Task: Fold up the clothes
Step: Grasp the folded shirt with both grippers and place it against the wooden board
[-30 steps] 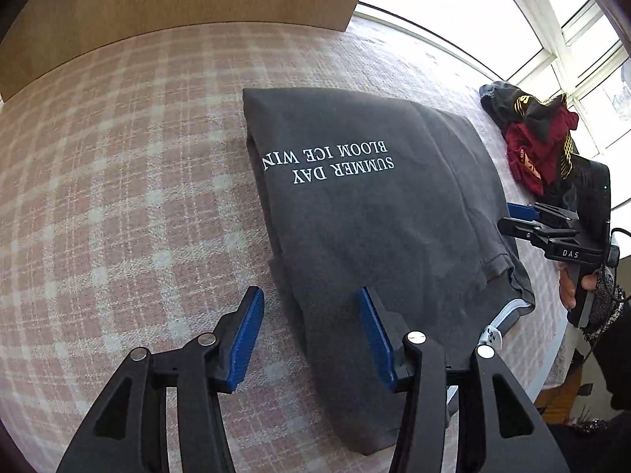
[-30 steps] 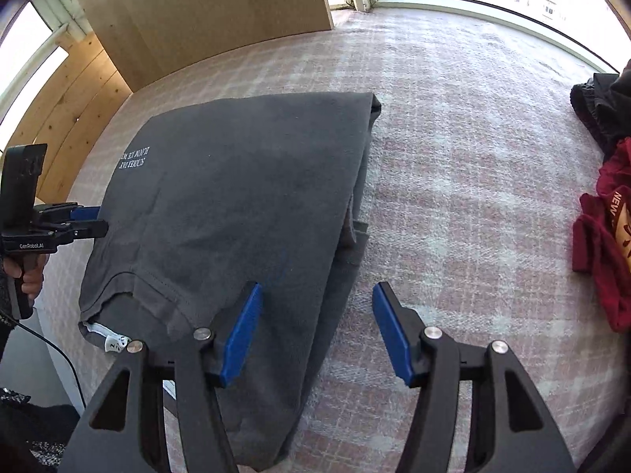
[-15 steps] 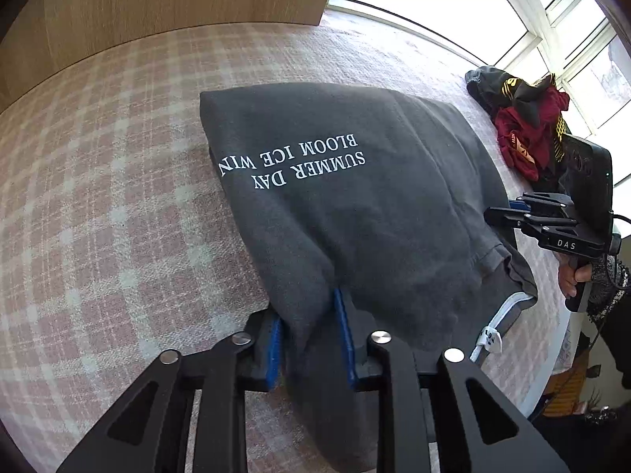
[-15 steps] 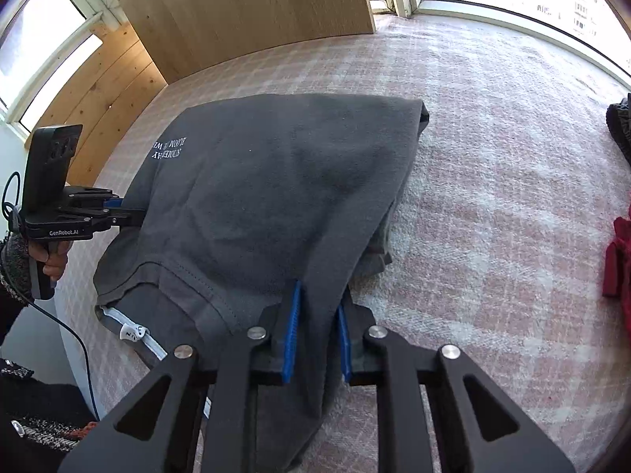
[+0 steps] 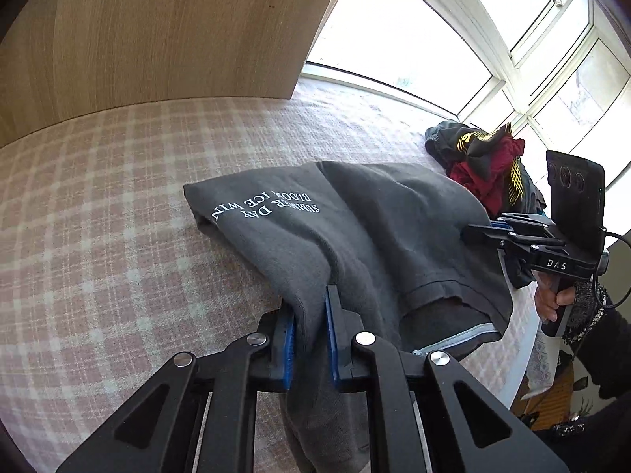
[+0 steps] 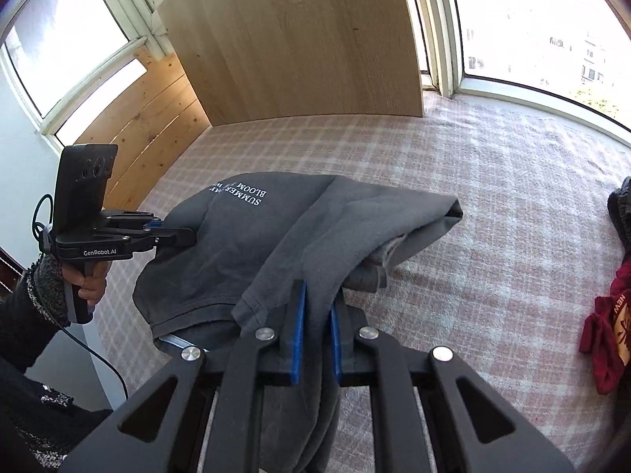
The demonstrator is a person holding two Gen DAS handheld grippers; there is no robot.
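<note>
Both claws, left claw and right claw, pinch the raised grey shirt

The grey shirt hides part of its own white lettering in a fold.

Shirt on bedspread, clothes pile right of it, wooden board behind

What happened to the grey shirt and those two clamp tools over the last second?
Both tools were open above the flat shirt; each then shut on its near edge. The left gripper and right gripper have since lifted that edge of the grey shirt off the checked cover, while its far, lettered end still rests there. The pile of dark and red clothes has not moved.
</note>
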